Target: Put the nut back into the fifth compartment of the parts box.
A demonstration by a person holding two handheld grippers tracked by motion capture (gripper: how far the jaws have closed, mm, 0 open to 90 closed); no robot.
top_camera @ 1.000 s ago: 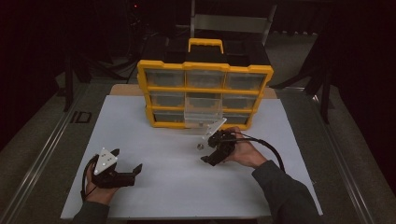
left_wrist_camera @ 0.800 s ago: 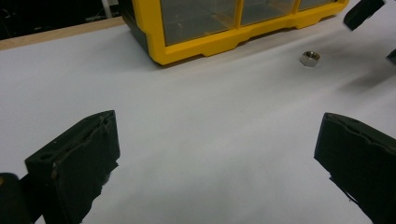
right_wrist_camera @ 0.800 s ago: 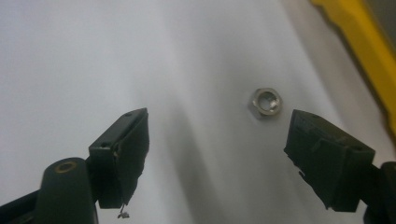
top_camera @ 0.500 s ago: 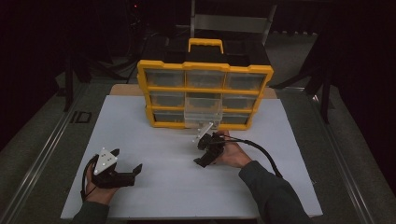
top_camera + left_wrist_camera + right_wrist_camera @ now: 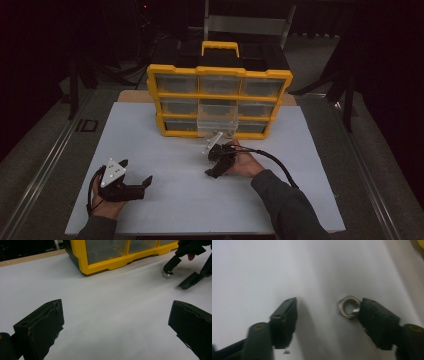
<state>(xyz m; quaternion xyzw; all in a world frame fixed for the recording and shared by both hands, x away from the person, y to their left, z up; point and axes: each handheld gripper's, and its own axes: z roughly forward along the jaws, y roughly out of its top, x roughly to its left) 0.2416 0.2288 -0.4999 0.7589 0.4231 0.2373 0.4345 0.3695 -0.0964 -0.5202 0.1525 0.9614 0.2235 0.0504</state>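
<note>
One metal hex nut (image 5: 349, 307) lies flat on the white sheet (image 5: 165, 150), between the jaws of the right gripper (image 5: 329, 311). The right-hand jaw touches the nut's edge; the other stands well clear, so there is no pinch yet. These jaws have just been closing, with the nut between them. From the left gripper view the same nut (image 5: 167, 274) sits under one jaw tip of the right gripper (image 5: 183, 273), near the yellow drawer organizer (image 5: 220, 100) (clear-fronted drawers, black handle on top). The left gripper (image 5: 131, 176) rests low over the sheet, well apart from the nut, its jaws spread wide around nothing.
</note>
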